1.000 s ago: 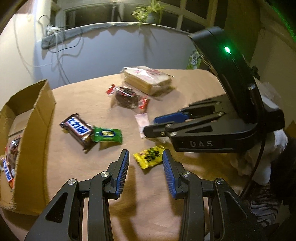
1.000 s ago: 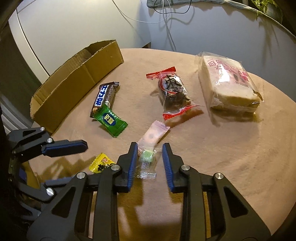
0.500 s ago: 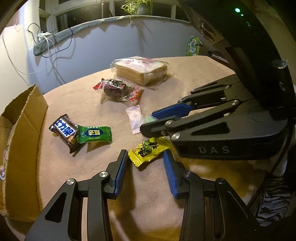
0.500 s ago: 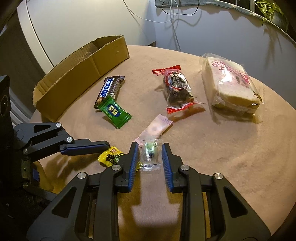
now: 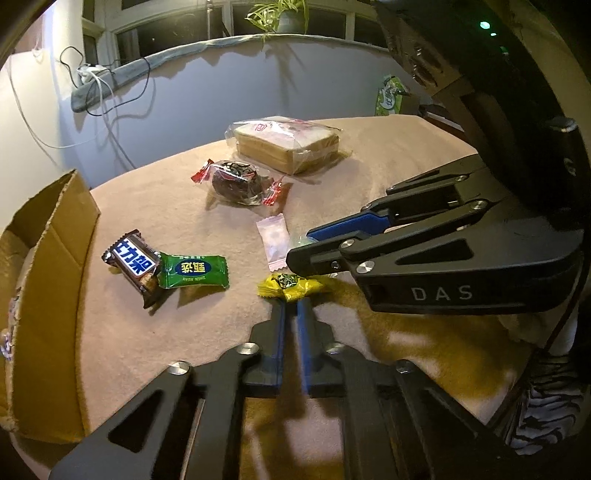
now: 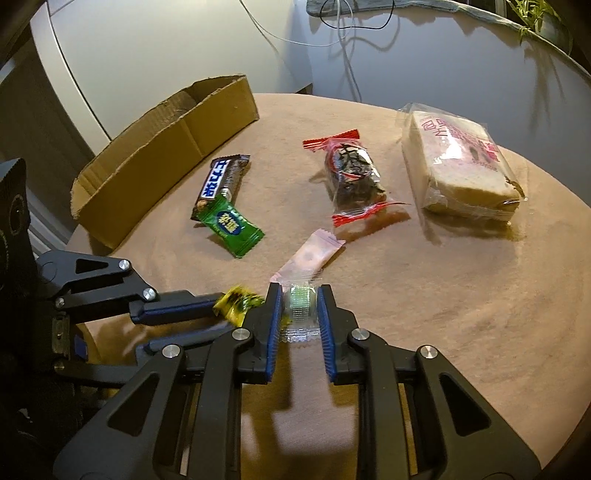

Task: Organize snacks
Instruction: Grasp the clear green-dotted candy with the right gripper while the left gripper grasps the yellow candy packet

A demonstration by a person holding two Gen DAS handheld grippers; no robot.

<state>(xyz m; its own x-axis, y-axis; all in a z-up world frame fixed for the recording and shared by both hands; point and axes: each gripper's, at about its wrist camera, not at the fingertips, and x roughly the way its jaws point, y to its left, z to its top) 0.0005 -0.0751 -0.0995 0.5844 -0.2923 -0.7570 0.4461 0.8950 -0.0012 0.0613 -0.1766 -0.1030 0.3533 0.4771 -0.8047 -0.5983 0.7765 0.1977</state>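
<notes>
Left gripper [image 5: 291,301]: jaws drawn nearly together, pinching the yellow candy [image 5: 291,286] at the fingertips; the wrapper fans out just past the blue pads. The right wrist view shows the same candy [image 6: 239,301] side-on, blurred, at the end of the left gripper's [image 6: 212,308] fingers, just beside the right gripper's own left finger.

Right gripper [image 6: 300,295]: jaws close on both sides of a clear-wrapped green candy [image 6: 300,308]; pads look to be touching the wrapper, so clasping it; the candy appears to rest on the table cloth [image 6: 443,295]. The left wrist view hides this candy almost wholly behind the right gripper [image 5: 301,247]; only a pale green sliver shows between its fingers.

Remaining snacks on the cloth, well apart from both grippers: pink sachet [image 6: 310,256] just ahead of the green candy; green packet [image 6: 231,223] overlapping one end of the chocolate bar [image 6: 221,181]; red-ended dark cake [image 6: 351,181]; bagged sliced bread [image 6: 461,162] farthest right.

Cardboard box [image 6: 166,147] at the table's left edge; the right wrist view gives only its outer wall; the left wrist view looks along the box [image 5: 48,236] and catches a scrap of wrapper inside at the frame edge, too small to identify.

Only the left wrist view shows the window plant [image 5: 284,16] and a green bag [image 5: 389,96] beyond the table.
</notes>
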